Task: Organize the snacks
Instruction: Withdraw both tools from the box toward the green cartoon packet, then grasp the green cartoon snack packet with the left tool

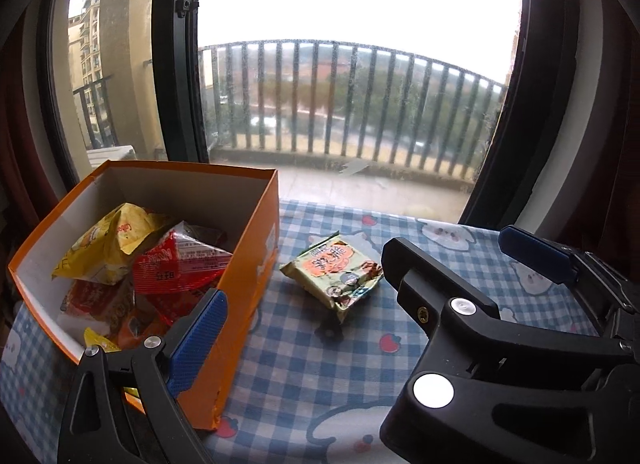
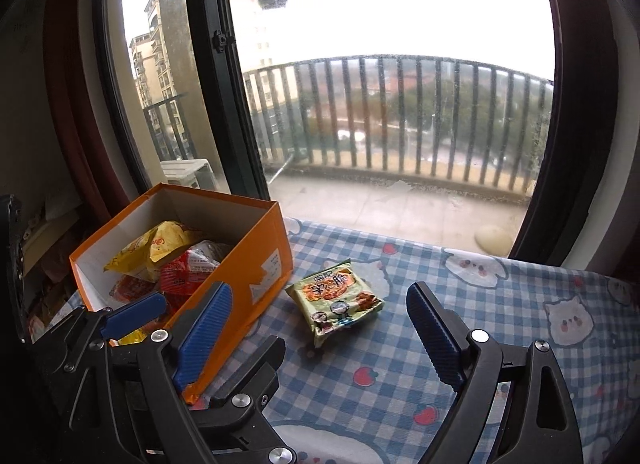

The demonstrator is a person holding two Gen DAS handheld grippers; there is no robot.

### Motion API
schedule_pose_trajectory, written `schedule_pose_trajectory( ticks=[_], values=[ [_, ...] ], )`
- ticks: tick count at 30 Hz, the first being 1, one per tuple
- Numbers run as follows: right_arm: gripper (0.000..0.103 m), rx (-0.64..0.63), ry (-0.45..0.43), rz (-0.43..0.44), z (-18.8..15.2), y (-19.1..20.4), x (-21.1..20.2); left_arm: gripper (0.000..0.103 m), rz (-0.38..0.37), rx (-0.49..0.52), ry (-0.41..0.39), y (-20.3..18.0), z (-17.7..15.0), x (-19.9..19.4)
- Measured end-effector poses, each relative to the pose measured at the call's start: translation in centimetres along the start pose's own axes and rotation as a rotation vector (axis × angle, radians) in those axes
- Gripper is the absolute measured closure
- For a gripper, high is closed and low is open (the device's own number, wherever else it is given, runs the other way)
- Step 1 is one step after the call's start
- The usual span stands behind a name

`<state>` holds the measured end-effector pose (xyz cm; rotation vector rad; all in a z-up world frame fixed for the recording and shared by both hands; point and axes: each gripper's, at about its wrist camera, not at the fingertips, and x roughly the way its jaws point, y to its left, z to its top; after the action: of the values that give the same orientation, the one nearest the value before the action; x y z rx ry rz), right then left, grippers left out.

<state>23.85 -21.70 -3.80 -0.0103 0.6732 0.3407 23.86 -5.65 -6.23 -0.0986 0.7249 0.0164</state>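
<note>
Worktop (image 2: 500,304): covered with a blue-and-white checked cloth printed with cats and red fruit, set against a window onto a railed balcony.
Orange box (image 2: 256,264): open-topped, at the worktop's left side, holding yellow and red snack packets (image 2: 176,260).
Green snack packet (image 2: 338,298): lies flat on the cloth just right of the orange box, apart from it, nothing touching it.
Right gripper (image 2: 316,328): jaws spread wide and empty, blue pads either side of the green snack packet but short of it.
Left gripper (image 1: 360,284): held close beside the right one, jaws wide apart with nothing between them; its left pad stands before the orange box's near wall.
</note>
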Motion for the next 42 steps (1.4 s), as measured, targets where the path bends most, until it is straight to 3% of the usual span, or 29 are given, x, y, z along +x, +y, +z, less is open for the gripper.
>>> schedule_pose_trajectory(
  ticks=[8,16,27,32,42],
  values=[
    [0.012,0.006,-0.009,-0.055,0.1,-3.8,0.4,0.002,-0.012,-0.016,0.008,-2.7,0.5,2.4],
    [0.012,0.068,0.038,-0.04,0.3,-7.0,3.8,0.001,0.073,-0.024,0.036,-3.8,1.3,5.9],
    [0.012,0.101,0.069,-0.103,0.4,-9.2,9.3,0.001,0.182,-0.093,0.088,-3.3,1.5,12.0],
    [0.012,0.141,0.094,-0.09,0.2,-10.1,11.5,0.001,0.176,-0.117,0.143,-2.9,1.5,14.0],
    [0.012,0.142,0.104,-0.101,0.1,-10.7,14.5,0.001,0.216,-0.133,0.177,-2.1,1.6,16.4]
  ],
)
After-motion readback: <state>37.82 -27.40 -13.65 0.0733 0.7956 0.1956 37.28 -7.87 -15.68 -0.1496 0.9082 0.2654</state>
